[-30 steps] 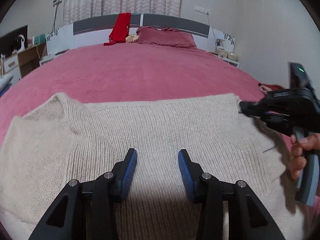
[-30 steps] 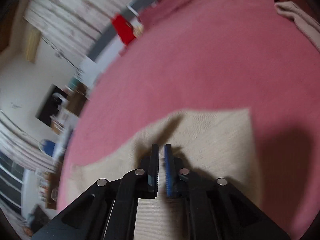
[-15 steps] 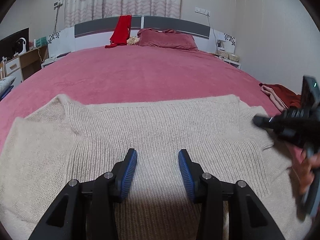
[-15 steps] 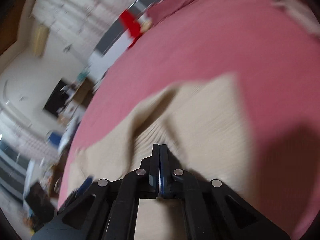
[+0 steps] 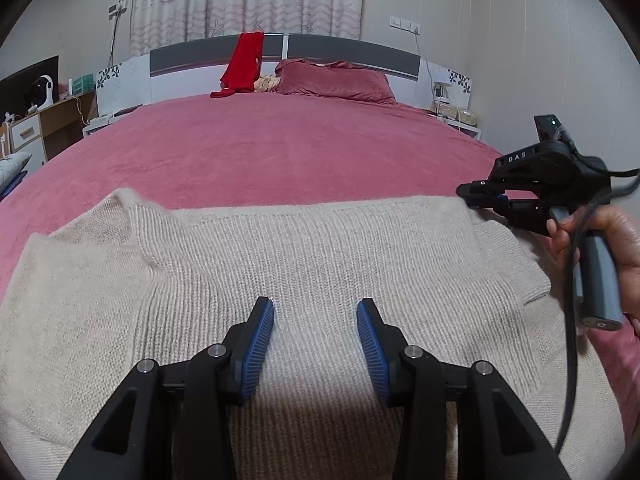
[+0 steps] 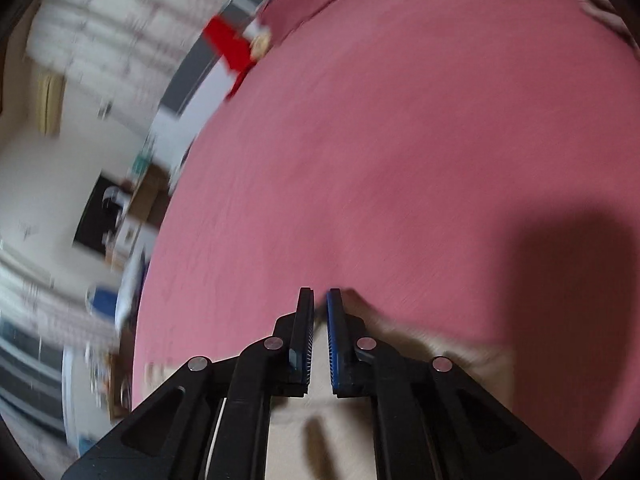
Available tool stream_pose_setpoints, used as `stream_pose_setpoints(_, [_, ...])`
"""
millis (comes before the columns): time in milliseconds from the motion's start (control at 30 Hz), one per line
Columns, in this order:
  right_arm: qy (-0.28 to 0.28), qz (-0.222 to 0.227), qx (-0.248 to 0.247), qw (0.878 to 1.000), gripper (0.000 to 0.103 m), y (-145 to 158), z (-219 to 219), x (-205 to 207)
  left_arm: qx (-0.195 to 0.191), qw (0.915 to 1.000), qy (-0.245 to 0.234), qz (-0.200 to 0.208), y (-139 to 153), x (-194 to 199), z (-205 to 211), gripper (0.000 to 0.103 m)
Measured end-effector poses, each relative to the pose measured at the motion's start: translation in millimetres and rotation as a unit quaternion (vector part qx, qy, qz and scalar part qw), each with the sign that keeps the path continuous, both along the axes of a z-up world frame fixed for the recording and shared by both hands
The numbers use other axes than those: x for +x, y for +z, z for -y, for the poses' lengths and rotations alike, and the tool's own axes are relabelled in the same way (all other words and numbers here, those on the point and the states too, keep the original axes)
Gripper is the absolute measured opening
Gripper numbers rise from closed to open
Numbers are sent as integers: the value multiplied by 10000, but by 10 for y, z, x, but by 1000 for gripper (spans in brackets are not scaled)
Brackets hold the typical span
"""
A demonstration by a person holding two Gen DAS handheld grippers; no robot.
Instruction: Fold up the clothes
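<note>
Beige knit sweater (image 5: 320, 248) lies flat on the pink bed (image 5: 300, 148), spread across the near half. Its far edge runs roughly straight across, and a folded-in part with a ribbed band sits at the left.

Left gripper (image 5: 316, 340): jaws apart, nothing between them, over the middle of the sweater's near part. Blue pads are clear of the knit as far as this view shows.

Right gripper (image 5: 464, 194): at the sweater's far right corner, tips right at the corner edge. A hand (image 5: 612, 248) wraps its grey handle, with a cable trailing down. The right wrist view is motion-blurred. Jaws show a narrow slit and point out over bare bedspread, with beige cloth below and just right of the right finger. I cannot tell whether any cloth sits in the slit.

Background: a dark pink pillow (image 5: 336, 82) at the head of the bed, and a red garment (image 5: 242, 64) draped over the grey headboard (image 5: 192, 50).
</note>
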State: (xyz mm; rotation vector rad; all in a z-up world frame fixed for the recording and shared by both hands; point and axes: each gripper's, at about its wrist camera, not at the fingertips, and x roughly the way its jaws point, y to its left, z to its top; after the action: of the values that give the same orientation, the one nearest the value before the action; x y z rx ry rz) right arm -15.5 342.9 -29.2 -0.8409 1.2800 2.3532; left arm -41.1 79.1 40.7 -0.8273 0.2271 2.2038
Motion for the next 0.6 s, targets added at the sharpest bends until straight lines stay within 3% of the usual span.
stream_pose_setpoints(67, [-63, -11, 177, 9998, 6, 80, 52, -22, -4, 10000, 4, -7, 2, -5, 1, 44])
stream_pose_setpoints(167, [-4, 0, 558, 9984, 19, 304, 185, -8, -29, 10000, 16, -31, 8, -3, -8, 44])
stream_pose_setpoints(233, [289, -138, 799, 9963, 32, 536, 237, 138, -30, 10000, 18, -25, 13, -6, -7, 44])
stream_pose_setpoints(267, [683, -159, 820, 9942, 48, 619, 367, 88, -31, 10000, 18, -21, 16, -7, -7, 44])
stream_pose_setpoints(300, [961, -120, 804, 9920, 52, 627, 515, -44, -34, 10000, 18, -16, 19, -7, -8, 44])
stream_pose_setpoints(367, [1410, 87, 836, 9864, 52, 583, 768, -332, -23, 10000, 14, -2, 22, -13, -2, 44])
stream_pose_setpoints(433, [1355, 560, 1047, 9836, 48, 439, 899, -496, -13, 10000, 13, 6, 23, -17, -3, 44])
stream_pose_setpoints(500, [1066, 657, 1102, 9860, 8, 357, 923, -546, 7, 10000, 12, 8, 21, -23, 0, 44])
stream_pose_setpoints(533, [933, 690, 1158, 9865, 4, 341, 957, -568, 20, 10000, 12, 9, 20, -27, 3, 44])
stream_pose_setpoints(600, [756, 626, 1493, 9839, 13, 500, 1196, -591, 56, 10000, 10, 23, 18, -38, 13, 44])
